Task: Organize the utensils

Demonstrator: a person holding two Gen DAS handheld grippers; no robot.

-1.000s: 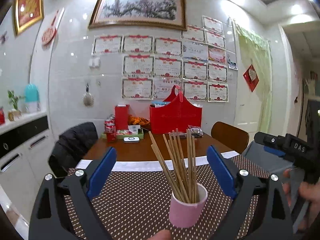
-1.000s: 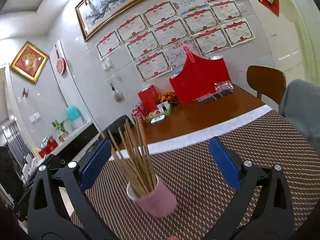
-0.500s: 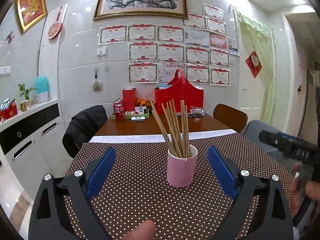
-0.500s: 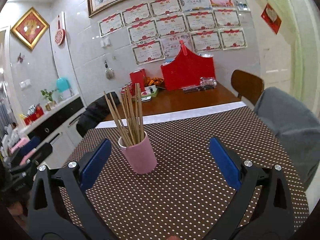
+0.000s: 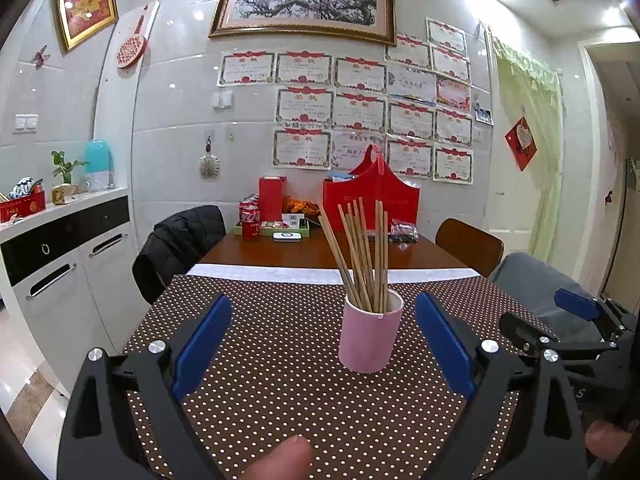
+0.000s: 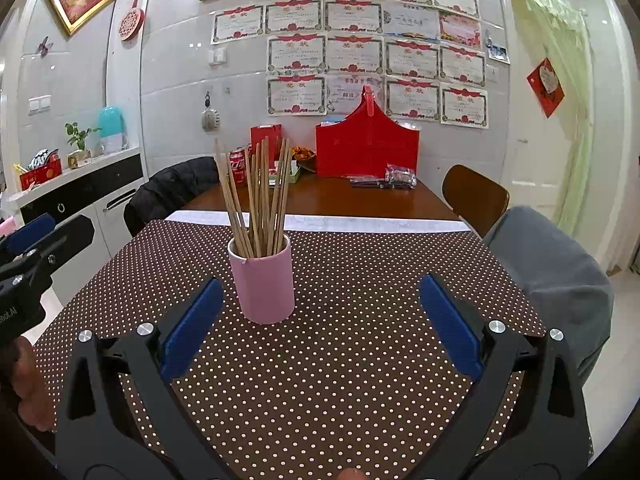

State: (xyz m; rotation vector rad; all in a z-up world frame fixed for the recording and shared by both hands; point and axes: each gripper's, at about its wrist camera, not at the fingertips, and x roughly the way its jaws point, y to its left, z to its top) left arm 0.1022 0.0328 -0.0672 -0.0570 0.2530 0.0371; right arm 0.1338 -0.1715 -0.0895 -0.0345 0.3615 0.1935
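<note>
A pink cup (image 5: 370, 330) is seen standing upright on a brown tablecloth with white dots (image 5: 280, 380), a little right of the middle of the left wrist view. A bundle of wooden chopsticks (image 5: 362, 254) is held in it, fanned out, with the tips leaning toward the upper left of the frame. In the right wrist view the same cup (image 6: 264, 284) is found left of centre, and the chopsticks (image 6: 256, 196) are spread above its rim.

The left gripper (image 5: 324, 346) is held wide open, its two blue pads (image 5: 202, 346) set well apart in the lower part of the frame; nothing is gripped, and the cup is seen just beyond them, nearer the right-hand pad. The right gripper (image 6: 320, 326) is likewise spread wide with nothing between its blue pads (image 6: 450, 326); the cup stands just past the left-hand pad. Whether either pad touches the cup cannot be told, though a gap appears to be kept.

The right gripper is also caught at the right edge of the left wrist view, and the left gripper at the left edge of the right wrist view.

Farther back, toward the upper middle of both frames, a bare wooden tabletop (image 5: 312, 254) is seen carrying a red bag (image 5: 376, 198), a red box (image 5: 272, 198) and soda cans (image 5: 250, 220). A dark jacket (image 5: 180, 240) is draped over a chair at the left, and a brown chair (image 5: 470, 244) is placed at the right.
</note>
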